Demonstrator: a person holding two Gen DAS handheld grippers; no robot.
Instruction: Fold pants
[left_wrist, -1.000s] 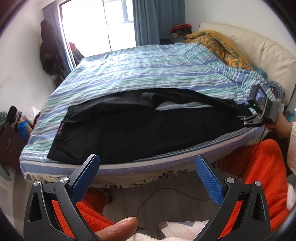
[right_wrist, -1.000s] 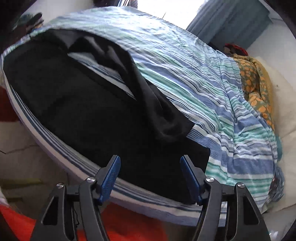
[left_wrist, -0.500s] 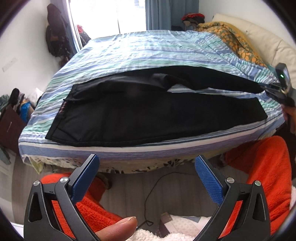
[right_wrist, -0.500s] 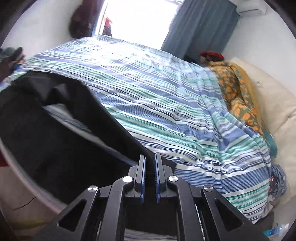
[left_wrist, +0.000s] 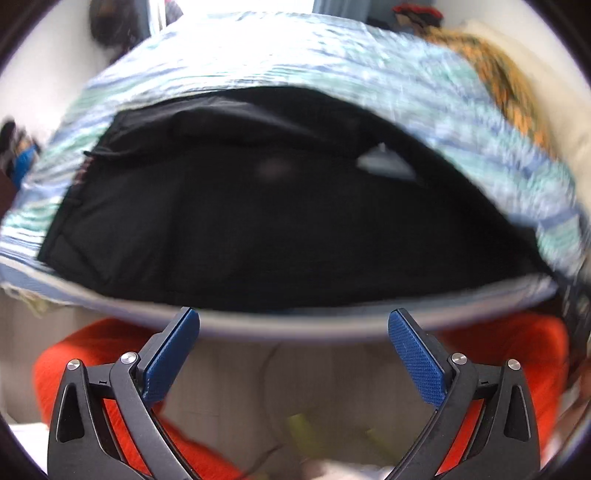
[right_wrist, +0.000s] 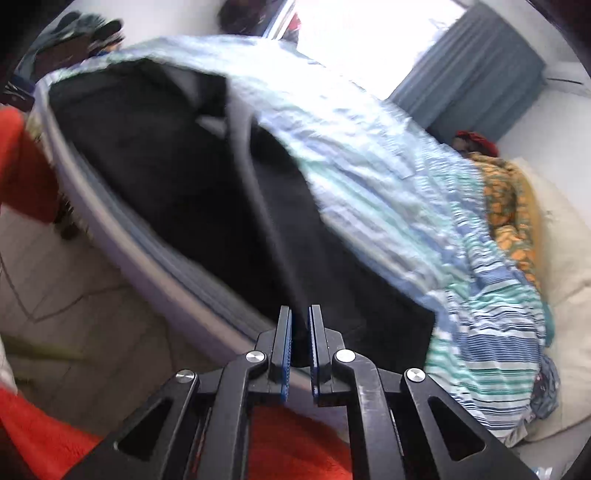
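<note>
Black pants lie along the near edge of a bed with a striped blue and green cover, waistband to the left. My left gripper is open and empty, just off the bed's edge in front of the pants. In the right wrist view my right gripper is shut on the cuff end of the far pant leg, which stretches taut from the jaws over the other leg. Both views are blurred by motion.
The bed's near edge runs just past my left fingertips. Orange-clad legs and pale floor lie below. An orange patterned quilt and cream pillow sit at the head end. Curtains hang by the window.
My right gripper closed on the far leg's cuff and has pulled it toward the near bed edge. My left gripper moved in closer to the pants, staying open.
</note>
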